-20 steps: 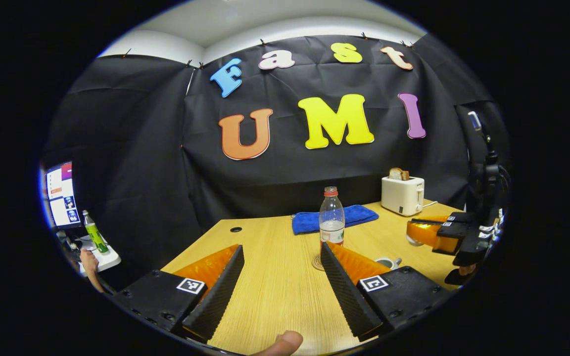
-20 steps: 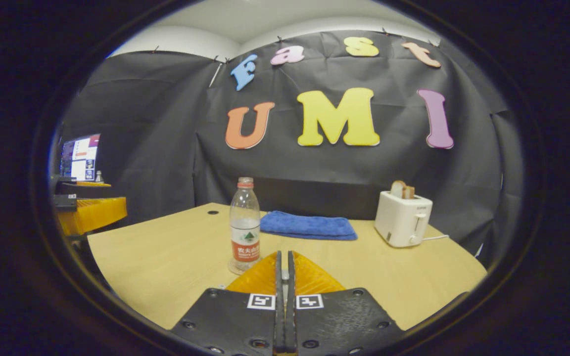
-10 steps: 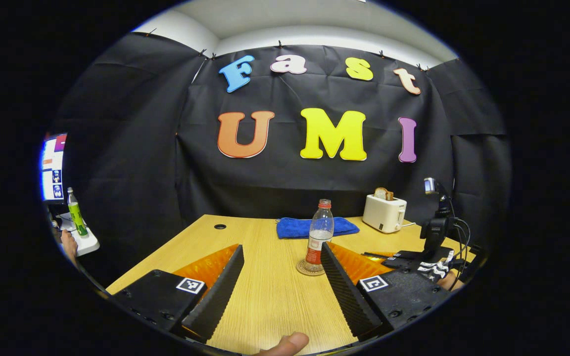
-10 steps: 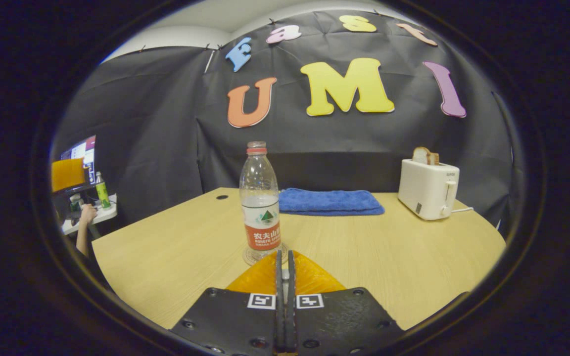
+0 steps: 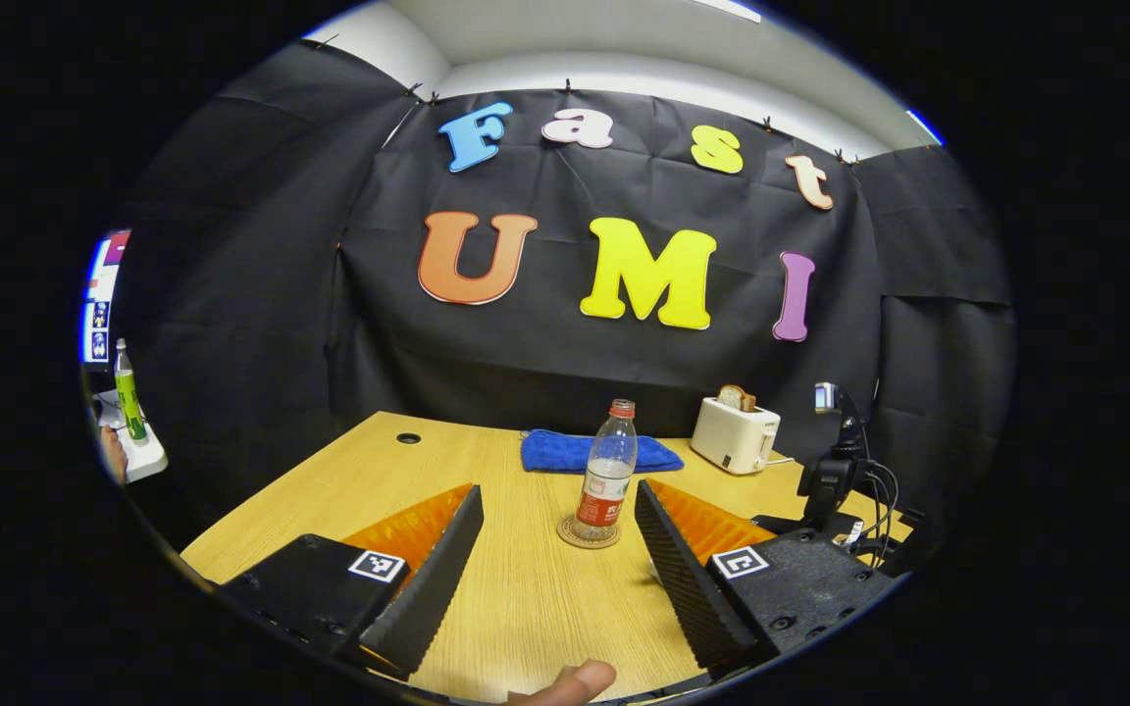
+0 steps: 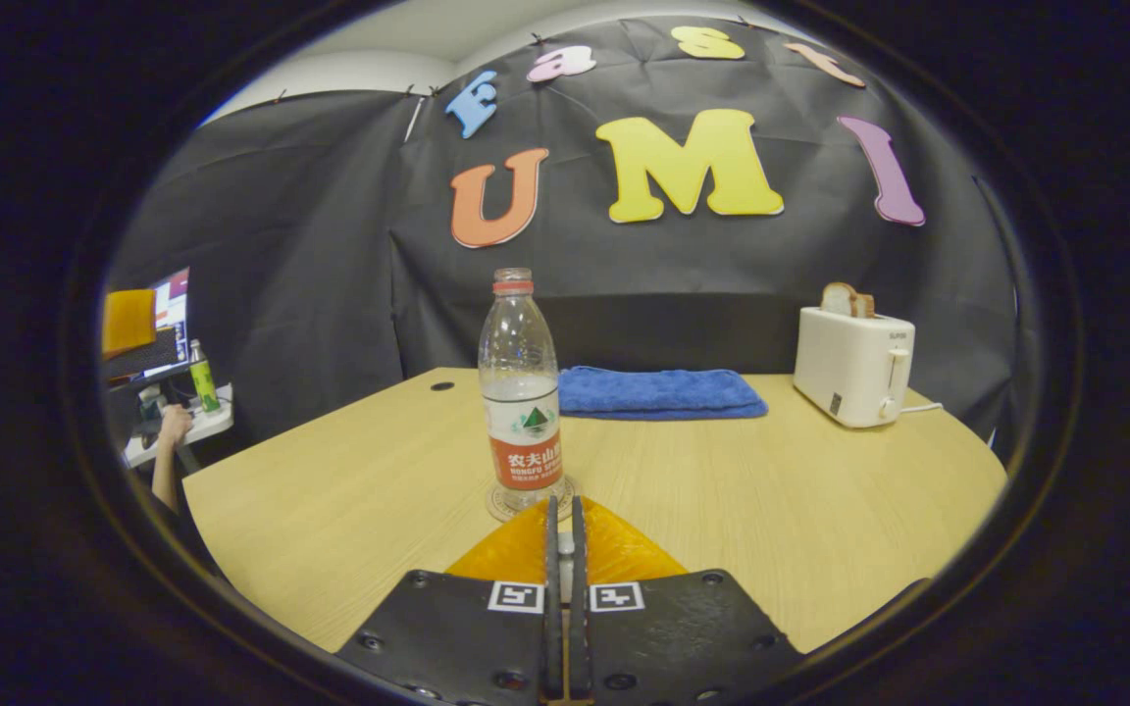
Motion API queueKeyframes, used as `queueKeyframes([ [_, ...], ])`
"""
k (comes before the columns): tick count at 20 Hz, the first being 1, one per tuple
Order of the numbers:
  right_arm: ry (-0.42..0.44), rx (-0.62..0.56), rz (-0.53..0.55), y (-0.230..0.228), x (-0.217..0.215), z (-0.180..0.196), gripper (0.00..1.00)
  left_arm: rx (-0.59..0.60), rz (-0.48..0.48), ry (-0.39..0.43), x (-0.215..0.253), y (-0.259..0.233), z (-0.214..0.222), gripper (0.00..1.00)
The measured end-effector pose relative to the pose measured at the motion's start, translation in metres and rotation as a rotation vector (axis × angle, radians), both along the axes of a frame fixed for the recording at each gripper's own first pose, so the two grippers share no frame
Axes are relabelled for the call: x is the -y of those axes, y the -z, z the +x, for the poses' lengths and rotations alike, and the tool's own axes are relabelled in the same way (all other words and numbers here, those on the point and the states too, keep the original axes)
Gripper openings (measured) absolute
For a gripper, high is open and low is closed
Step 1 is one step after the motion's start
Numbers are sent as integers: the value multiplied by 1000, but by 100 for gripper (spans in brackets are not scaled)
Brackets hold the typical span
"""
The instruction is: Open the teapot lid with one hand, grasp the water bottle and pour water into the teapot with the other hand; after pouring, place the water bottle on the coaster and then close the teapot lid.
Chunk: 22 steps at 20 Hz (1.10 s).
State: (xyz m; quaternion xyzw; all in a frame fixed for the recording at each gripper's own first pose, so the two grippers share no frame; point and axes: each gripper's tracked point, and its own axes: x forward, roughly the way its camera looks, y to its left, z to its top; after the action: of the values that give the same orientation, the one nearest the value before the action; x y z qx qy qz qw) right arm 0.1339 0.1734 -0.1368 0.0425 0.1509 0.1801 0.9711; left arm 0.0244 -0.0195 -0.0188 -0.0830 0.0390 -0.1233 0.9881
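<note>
A clear water bottle [image 5: 607, 471] with a red cap and red label stands upright on a round coaster [image 5: 588, 532] in the middle of the wooden table [image 5: 349, 490]. My left gripper [image 5: 557, 490] is open, a short way back from the bottle, with nothing between its fingers; a thumb tip [image 5: 565, 679] shows below. In the right gripper view the bottle [image 6: 523, 392] and coaster [image 6: 529, 500] stand just past my right gripper [image 6: 561, 505], whose fingers are shut together. The right gripper's camera mount and cables [image 5: 832, 476] show at the far right of the left gripper view.
A folded blue towel [image 6: 658, 392] lies at the back of the table, and a white toaster [image 6: 851, 363] holding bread stands at the back right. A cable hole [image 5: 408, 438] is at the back left. Off the table to the left are a monitor, a green bottle [image 5: 126, 402] and a person's hand [image 6: 173, 422].
The left gripper has drawn back, so the bottle looks smaller, and a white vessel seen beside its finger a second ago has left the view. The right gripper has dropped lower and closer to the bottle.
</note>
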Motion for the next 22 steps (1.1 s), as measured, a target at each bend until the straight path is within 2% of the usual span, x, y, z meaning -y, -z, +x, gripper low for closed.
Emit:
queueKeyframes([
  [4,-5,8,-16,1,-2,-1,2,-2,20,9,5,2,0,97],
  [5,-2,16,-18,-1,-2,-1,7,-2,24,9,6,2,0,97],
  [8,9,41,-42,-9,4,-5,2,-4,33,19,8,4,0,97],
  [9,6,59,-46,-16,4,-7,10,-4,37,19,8,4,0,97],
  [11,21,95,-54,-29,11,-16,17,-8,49,9,8,6,0,97],
  [14,58,149,-73,-51,25,-27,43,-6,61,-3,7,5,-2,97],
  [15,66,168,-87,-59,30,-33,55,-2,69,-10,6,4,-2,97],
  [16,72,192,-98,-68,35,-39,60,1,78,-18,6,4,0,97],
  [17,82,216,-110,-77,41,-45,71,6,90,-32,4,3,1,97],
  [18,104,238,-121,-85,50,-51,77,10,101,-48,2,3,1,97],
  [19,141,260,-130,-94,61,-56,89,15,113,-78,-3,2,2,97],
  [22,221,324,-150,-119,85,-72,94,25,140,-144,-11,2,6,97],
])
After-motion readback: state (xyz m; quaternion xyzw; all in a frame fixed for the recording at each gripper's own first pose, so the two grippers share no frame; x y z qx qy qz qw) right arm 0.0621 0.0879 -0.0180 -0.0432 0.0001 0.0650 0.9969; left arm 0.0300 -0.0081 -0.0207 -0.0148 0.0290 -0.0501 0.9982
